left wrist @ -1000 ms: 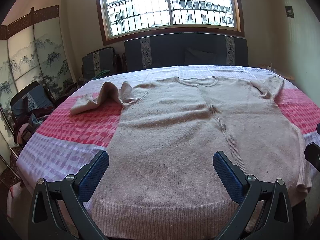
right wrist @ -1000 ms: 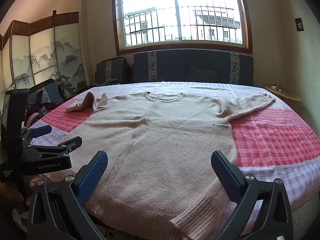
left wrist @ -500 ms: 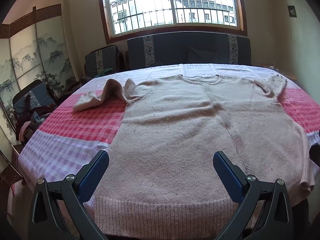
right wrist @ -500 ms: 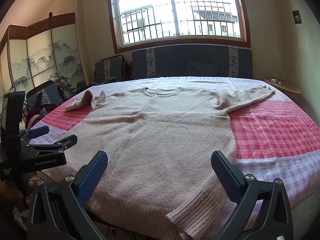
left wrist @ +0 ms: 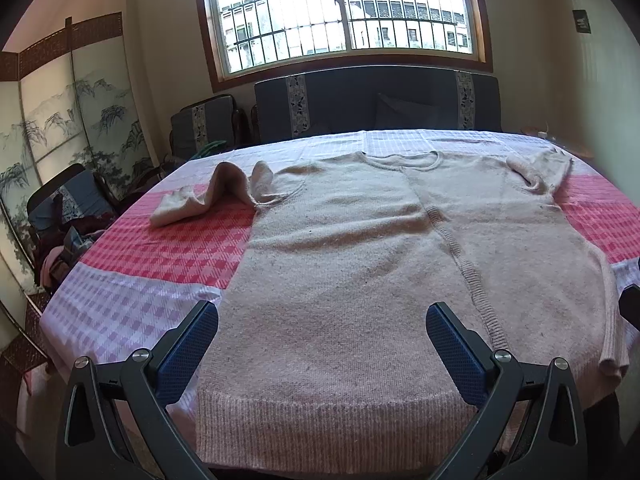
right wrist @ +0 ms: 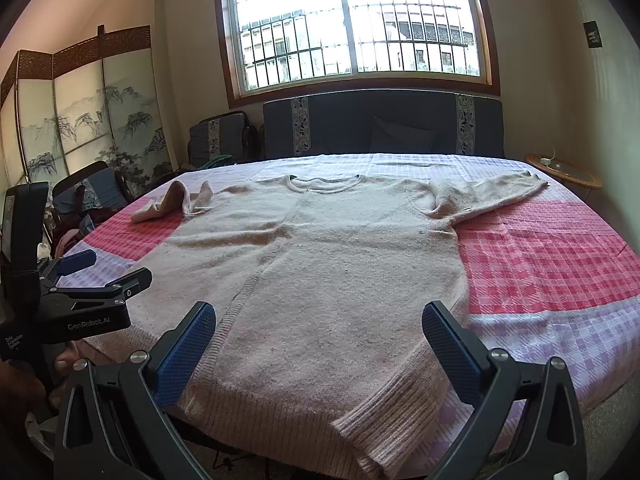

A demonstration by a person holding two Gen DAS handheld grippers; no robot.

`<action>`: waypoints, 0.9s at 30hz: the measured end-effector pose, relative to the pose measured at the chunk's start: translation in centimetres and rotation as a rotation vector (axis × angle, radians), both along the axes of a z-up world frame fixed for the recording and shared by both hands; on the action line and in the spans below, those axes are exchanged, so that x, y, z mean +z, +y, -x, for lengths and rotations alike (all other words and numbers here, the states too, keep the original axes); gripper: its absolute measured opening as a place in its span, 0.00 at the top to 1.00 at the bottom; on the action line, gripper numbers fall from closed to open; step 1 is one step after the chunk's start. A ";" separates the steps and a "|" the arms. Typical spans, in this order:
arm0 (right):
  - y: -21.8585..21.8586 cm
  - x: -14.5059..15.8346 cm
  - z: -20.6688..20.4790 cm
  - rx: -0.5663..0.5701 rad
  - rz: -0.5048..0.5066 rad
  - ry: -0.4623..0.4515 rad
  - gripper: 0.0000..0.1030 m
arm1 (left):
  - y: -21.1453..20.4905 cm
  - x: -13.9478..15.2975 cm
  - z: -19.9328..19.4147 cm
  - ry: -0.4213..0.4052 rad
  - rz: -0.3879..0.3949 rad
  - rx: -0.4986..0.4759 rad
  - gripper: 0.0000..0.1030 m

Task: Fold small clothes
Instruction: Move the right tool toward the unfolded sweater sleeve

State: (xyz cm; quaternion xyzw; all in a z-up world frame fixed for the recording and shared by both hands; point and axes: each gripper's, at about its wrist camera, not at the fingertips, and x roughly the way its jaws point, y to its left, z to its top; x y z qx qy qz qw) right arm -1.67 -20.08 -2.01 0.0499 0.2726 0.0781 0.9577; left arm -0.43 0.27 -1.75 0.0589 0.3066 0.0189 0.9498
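The pink sweater [left wrist: 360,264] lies flat on the desk [left wrist: 132,304], its bottom band at the near edge. Both the left tongs [left wrist: 320,344] and the right tongs [right wrist: 316,344] are wide and hold nothing.

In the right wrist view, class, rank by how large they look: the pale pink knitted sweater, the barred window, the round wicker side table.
1. Pale pink knitted sweater, though nearness to the camera enlarges it.
2. Barred window.
3. Round wicker side table, clearly smallest, partly hidden by the checked cloth.
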 end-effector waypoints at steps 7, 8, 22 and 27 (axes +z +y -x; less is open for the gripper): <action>-0.4 0.0 -0.2 -0.004 -0.014 0.008 0.00 | -0.4 0.4 -0.4 0.013 -0.004 -0.014 0.00; -0.6 0.0 -0.3 -0.008 -0.023 0.012 0.00 | -0.5 0.5 -0.5 0.015 -0.006 -0.016 0.00; -2.9 0.4 -3.2 -0.010 -0.092 0.064 0.00 | -1.3 0.6 -2.7 0.038 -0.023 -0.043 0.00; -5.4 0.8 -5.0 -0.001 -0.176 0.076 0.00 | -1.6 1.0 -3.5 0.036 -0.045 -0.062 0.00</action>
